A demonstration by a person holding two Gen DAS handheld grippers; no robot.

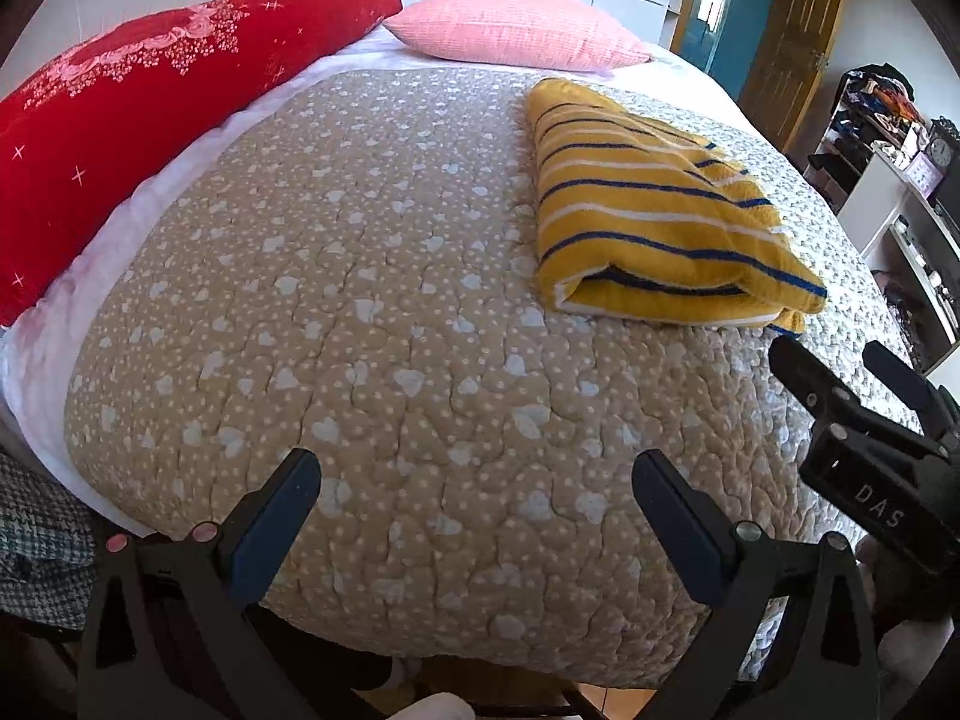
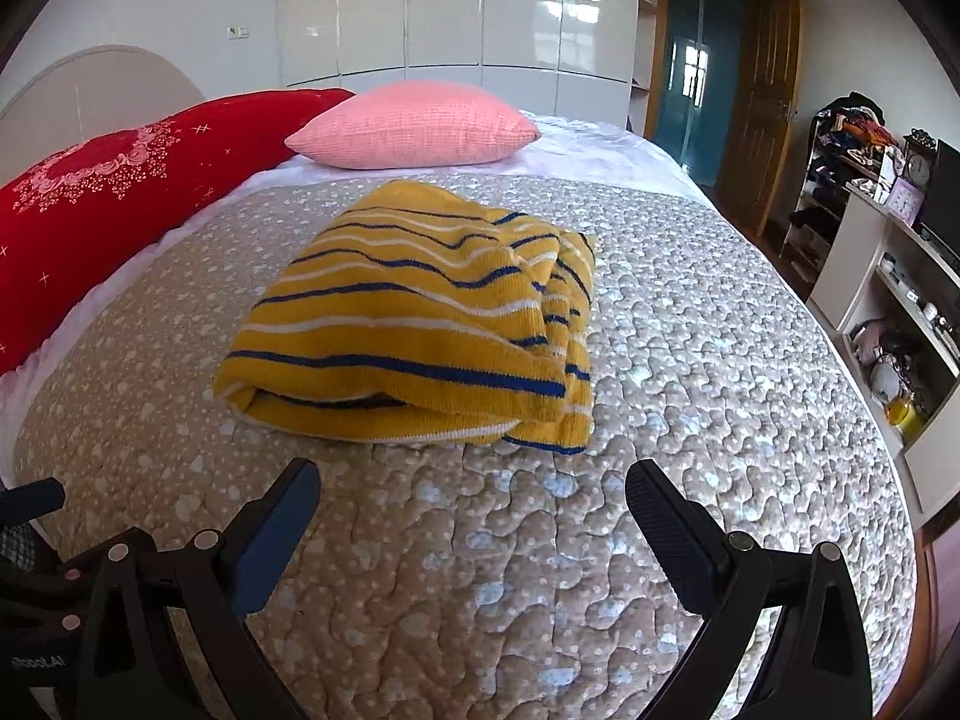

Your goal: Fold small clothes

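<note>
A yellow knit garment with blue and white stripes [image 1: 654, 216] lies folded into a thick bundle on the beige quilted bedspread [image 1: 372, 324]. In the right wrist view the garment [image 2: 420, 324] sits just beyond the fingers, centred. My left gripper [image 1: 474, 480] is open and empty over bare quilt, to the left of and nearer than the garment. My right gripper [image 2: 474, 486] is open and empty, a short way in front of the garment's near edge. The right gripper also shows in the left wrist view [image 1: 840, 372], its jaws apart, near the garment's near right corner.
A long red pillow [image 1: 120, 120] and a pink pillow [image 1: 516, 24] lie at the head of the bed. White shelves with a clock and clutter [image 2: 888, 276] stand to the right of the bed. A wooden door [image 2: 768, 108] is at the far right.
</note>
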